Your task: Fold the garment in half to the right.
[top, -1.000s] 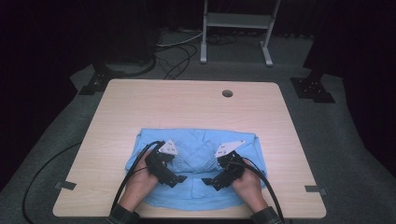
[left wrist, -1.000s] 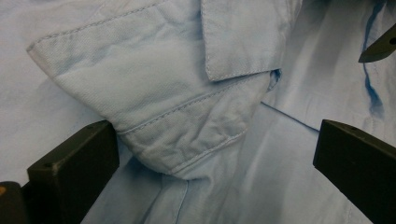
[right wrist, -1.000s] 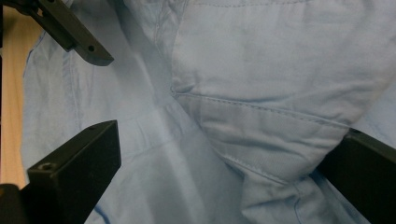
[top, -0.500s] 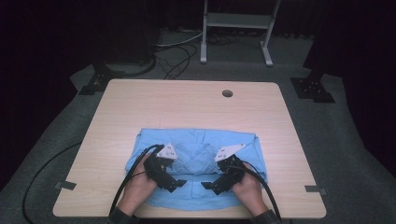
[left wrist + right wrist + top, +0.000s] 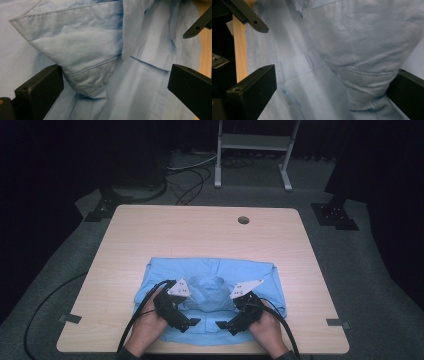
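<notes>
While over shirt (image 5: pixel 215 285), claws agape

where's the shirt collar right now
In the high view the collar sits on the light blue shirt near the table's front edge, between the left tongs and right tongs.

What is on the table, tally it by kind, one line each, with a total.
Light blue shirt: 1
Hand-held gripper: 2, left hand-held gripper and right hand-held gripper, both open over the shirt collar
Hands: 2, one on each hand-held gripper
Total: 5
</notes>
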Demonstrator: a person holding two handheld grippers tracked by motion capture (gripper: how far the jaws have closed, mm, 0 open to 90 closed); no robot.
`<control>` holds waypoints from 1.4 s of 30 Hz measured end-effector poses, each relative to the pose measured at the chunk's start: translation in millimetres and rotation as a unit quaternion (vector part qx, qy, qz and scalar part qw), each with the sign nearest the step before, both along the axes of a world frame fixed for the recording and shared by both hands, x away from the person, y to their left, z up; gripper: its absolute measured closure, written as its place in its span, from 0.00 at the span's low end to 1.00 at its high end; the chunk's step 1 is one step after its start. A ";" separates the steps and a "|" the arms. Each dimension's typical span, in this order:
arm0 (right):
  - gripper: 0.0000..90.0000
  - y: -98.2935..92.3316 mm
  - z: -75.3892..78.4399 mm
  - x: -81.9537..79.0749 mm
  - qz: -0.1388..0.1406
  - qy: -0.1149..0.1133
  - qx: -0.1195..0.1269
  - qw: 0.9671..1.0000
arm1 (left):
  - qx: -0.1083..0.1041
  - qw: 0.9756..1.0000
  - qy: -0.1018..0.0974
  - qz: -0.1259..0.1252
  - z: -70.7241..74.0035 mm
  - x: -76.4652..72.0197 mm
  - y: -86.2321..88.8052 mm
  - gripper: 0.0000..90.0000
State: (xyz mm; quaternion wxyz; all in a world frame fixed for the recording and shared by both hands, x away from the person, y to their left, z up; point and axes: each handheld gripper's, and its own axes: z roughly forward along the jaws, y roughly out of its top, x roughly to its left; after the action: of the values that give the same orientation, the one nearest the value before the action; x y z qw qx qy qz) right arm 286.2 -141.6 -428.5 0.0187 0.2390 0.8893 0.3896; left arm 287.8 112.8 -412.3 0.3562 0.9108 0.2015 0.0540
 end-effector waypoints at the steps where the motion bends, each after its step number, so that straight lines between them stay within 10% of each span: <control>1: 0.00 0.1 0.0 -0.8 0.001 -0.001 0.001 1.000 | 0.000 1.000 0.000 0.000 -0.1 -0.9 0.0 0.00; 42: 0.00 -4.6 -5.1 -40.6 0.024 0.004 0.007 1.000 | -0.017 0.998 0.023 -0.056 -12.0 -50.1 2.3 0.00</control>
State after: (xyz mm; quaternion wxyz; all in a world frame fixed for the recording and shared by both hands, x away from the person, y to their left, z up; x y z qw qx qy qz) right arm 245.6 -146.2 -433.6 0.0046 0.2191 0.8922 0.3950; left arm 237.7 115.1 -424.3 0.3690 0.9157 0.1586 0.0099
